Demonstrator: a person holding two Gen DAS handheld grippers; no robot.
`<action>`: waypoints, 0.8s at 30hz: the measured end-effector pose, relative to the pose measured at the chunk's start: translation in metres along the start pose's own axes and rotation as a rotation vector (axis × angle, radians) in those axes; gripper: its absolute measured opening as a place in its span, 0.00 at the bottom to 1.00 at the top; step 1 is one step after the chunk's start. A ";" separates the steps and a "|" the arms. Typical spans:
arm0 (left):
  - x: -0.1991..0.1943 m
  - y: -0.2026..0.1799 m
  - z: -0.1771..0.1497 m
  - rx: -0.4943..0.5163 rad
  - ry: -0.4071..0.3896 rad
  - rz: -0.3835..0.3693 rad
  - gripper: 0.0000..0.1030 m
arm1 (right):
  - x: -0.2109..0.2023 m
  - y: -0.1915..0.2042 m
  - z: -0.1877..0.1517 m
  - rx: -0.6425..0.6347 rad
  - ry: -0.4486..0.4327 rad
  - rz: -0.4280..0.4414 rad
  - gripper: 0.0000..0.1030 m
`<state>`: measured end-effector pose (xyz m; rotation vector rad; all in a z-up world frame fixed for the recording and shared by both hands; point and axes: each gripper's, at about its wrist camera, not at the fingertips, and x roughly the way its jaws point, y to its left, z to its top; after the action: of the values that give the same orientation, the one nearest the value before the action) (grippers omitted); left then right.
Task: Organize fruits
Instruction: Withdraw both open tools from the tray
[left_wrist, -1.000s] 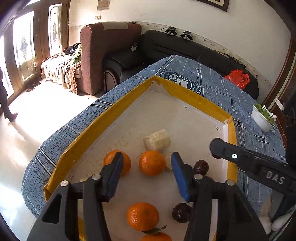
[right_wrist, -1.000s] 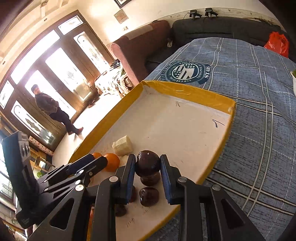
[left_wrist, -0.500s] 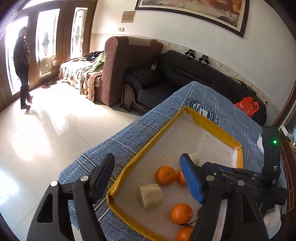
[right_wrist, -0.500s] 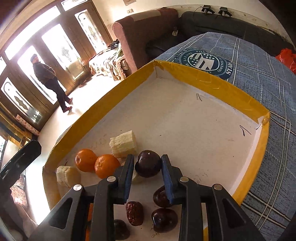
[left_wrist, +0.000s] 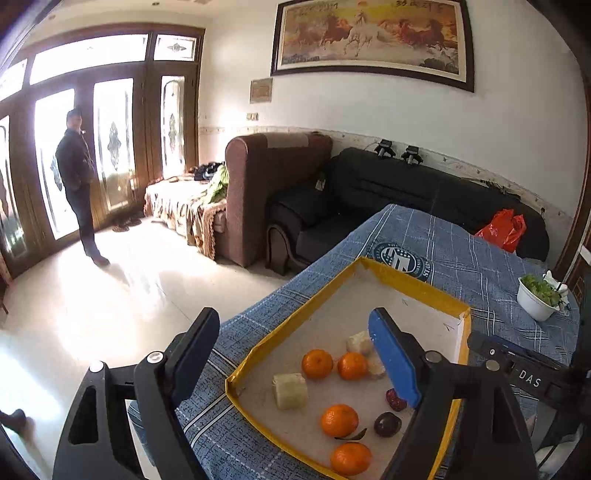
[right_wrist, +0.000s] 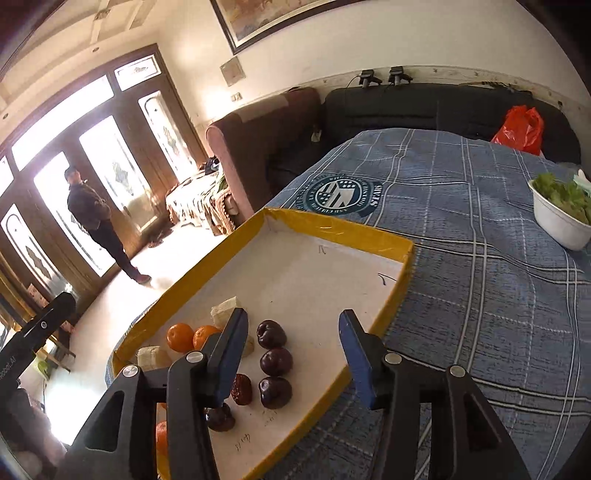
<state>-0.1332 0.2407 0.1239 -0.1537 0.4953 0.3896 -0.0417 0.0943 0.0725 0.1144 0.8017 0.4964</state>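
Meanwhile, dark plums (right_wrist: 273, 360) sit grouped at lower centre in the tray (right_wrist: 343, 229); oranges (left_wrist: 317, 363) remain scattered; left gripper (left_wrist: 295, 354) and right gripper (right_wrist: 293, 352) both gape, empty.

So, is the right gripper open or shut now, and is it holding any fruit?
Open and empty. The right gripper has its fingers spread wide; the dark plums lie apart on the tray.
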 end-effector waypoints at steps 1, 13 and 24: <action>-0.008 -0.007 0.000 0.020 -0.023 0.010 0.84 | -0.008 -0.006 -0.002 0.019 -0.014 0.003 0.55; -0.048 -0.073 -0.012 0.116 -0.106 0.008 0.91 | -0.052 -0.048 -0.044 0.148 -0.069 -0.064 0.58; -0.062 -0.065 -0.030 0.089 -0.090 -0.058 0.96 | -0.079 -0.032 -0.059 0.114 -0.092 -0.148 0.68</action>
<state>-0.1699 0.1537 0.1314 -0.0639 0.4174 0.3161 -0.1180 0.0245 0.0747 0.1805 0.7425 0.3036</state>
